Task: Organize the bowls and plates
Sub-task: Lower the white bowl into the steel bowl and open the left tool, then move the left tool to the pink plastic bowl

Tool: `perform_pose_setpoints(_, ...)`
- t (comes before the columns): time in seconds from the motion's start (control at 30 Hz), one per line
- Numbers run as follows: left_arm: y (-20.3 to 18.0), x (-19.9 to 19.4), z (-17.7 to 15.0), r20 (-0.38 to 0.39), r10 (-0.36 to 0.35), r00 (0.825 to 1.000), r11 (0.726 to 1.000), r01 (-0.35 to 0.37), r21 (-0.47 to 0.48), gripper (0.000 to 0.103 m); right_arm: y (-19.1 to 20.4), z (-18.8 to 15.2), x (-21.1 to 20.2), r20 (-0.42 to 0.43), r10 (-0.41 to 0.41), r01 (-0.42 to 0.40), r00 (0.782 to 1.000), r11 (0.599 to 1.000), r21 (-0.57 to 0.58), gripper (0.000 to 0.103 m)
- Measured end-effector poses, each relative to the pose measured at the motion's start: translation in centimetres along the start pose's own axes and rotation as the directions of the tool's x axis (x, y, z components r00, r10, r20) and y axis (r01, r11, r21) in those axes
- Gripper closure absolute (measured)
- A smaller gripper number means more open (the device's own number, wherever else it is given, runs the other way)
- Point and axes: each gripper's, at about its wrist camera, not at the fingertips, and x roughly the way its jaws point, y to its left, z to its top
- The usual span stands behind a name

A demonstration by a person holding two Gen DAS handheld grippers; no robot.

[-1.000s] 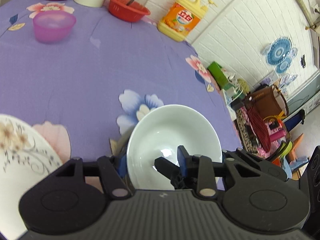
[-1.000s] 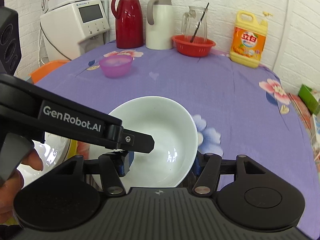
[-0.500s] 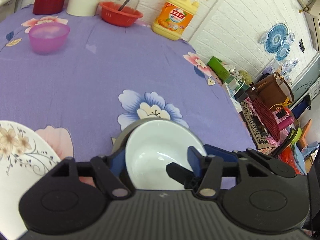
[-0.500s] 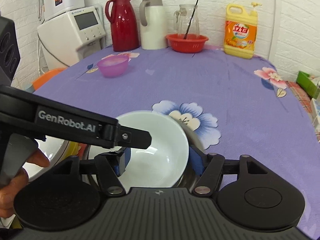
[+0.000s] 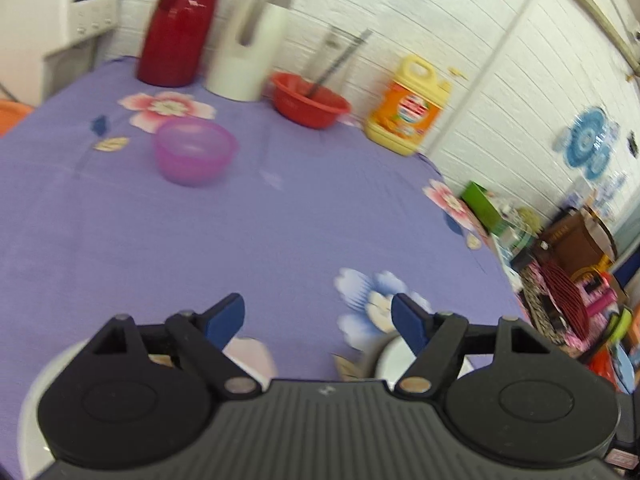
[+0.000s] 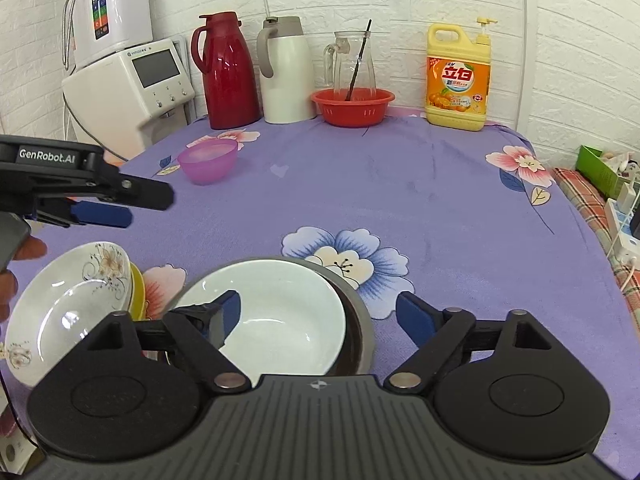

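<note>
4 bowls [image 6: 280, 316] [image 6: 356, 332] [image 6: 207, 164] [image 6: 352, 106], 2 plates [image 6: 68, 304] [image 6: 138, 292], 2 flasks [image 6: 228, 72] [image 6: 286, 72], 1 jug [image 6: 352, 60].

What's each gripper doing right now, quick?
Left gripper: open, holding nothing, above the tablecloth.
Right gripper: open, holding nothing, over the white bowl.

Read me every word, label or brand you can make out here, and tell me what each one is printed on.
"GenRobot.AI": on the side of the left gripper.
"立白": big characters on the orange label of the yellow detergent bottle; its smaller print is too small to read.
Grey brand wording on the white countertop appliance, above its screen: too small to read for certain.
White wall unit: panel markings unreadable.
</note>
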Motion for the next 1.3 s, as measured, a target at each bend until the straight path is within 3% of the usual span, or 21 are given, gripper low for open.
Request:
perform_pose_setpoints(0.27, 7.5, -2.2, 1.5, 0.048, 0.099, 0.994, 0.988, -0.092, -0.126, 0.029, 2.8, 2.3, 1.9, -0.013, 0.078, -0.078, 0.997, 0.997, -0.007, 0.000)
perform_pose_setpoints(0.5, 11.8, -2.2, 2.8, 0.057, 0.099, 0.993, 0.974, -0.086, -0.208, 0.029, 7.1, 5.7, 5.0, -0.037, 0.113, -0.117, 0.993, 0.988, -0.104, 0.000)
perform_pose_setpoints(0.87, 13.5, 1.3, 7.1, 0.070, 0.155, 0.985, 0.978, -0.143, -0.154, 0.029, 11.0, 11.1, 11.8, -0.088, 0.152, -0.168, 0.984, 0.964, -0.209, 0.000)
perform_pose_setpoints(1.07, 13.5, 4.4, 9.9, 0.061, 0.174, 0.983, 0.981, -0.168, -0.101, 0.029, 10.0, 15.1, 16.6, -0.113, 0.152, -0.170, 0.982, 0.970, -0.176, 0.000)
perform_pose_setpoints(1.3, 13.2, 8.1, 12.0, 0.029, 0.187, 0.982, 0.980, -0.185, -0.068, 0.029, 8.1, 17.3, 22.6, -0.157, 0.121, -0.140, 0.980, 0.984, -0.113, 0.000)
